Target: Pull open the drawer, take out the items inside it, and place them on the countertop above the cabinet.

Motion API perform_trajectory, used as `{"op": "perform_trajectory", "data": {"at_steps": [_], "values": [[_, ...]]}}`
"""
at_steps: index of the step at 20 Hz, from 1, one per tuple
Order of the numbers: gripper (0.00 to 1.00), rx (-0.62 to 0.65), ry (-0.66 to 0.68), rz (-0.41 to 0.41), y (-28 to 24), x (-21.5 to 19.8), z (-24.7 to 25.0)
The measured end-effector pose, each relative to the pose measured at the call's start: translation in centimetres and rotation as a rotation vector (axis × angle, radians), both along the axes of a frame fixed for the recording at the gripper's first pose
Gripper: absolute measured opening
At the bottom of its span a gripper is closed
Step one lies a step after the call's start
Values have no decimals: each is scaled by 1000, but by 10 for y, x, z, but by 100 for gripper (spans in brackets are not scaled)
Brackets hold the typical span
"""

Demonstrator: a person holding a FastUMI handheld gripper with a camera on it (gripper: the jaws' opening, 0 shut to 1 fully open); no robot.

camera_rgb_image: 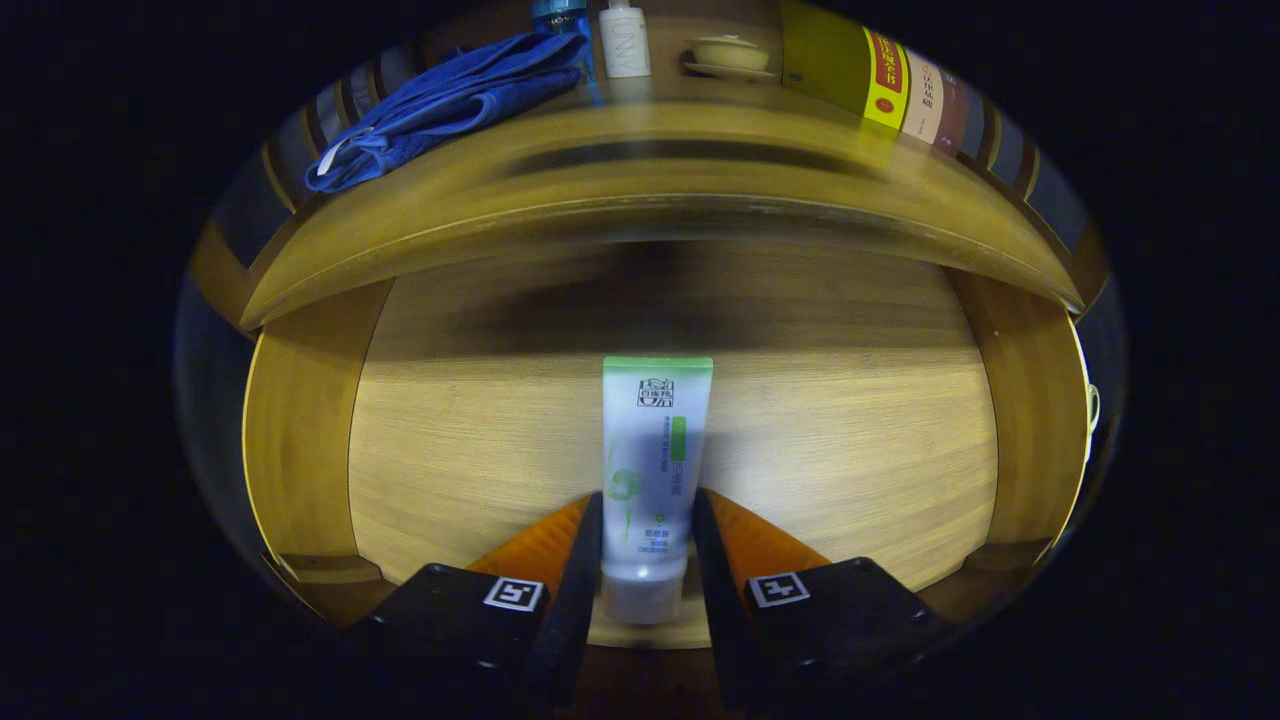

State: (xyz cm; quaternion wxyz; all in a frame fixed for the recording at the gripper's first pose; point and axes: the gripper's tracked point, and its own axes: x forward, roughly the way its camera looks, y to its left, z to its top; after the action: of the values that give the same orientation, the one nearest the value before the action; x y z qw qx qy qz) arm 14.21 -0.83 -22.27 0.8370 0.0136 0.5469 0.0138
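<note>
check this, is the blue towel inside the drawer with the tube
No, the blue towel lies on the countertop above, while the tube sits in the drawer between the gripper fingers.

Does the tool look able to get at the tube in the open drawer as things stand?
Probably yes: the tube lies alone on the drawer floor, already between the fingers of the tool, which flank its cap end closely. Whether both press on it is unclear.
</note>
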Motion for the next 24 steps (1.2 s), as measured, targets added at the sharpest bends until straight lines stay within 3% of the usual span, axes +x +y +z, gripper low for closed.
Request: {"op": "perform_trajectory", "data": {"at_steps": [11, 24], "values": [[55, 82, -153, 13, 1, 36, 57], [55, 148, -361, 47, 3, 11, 143]]}}
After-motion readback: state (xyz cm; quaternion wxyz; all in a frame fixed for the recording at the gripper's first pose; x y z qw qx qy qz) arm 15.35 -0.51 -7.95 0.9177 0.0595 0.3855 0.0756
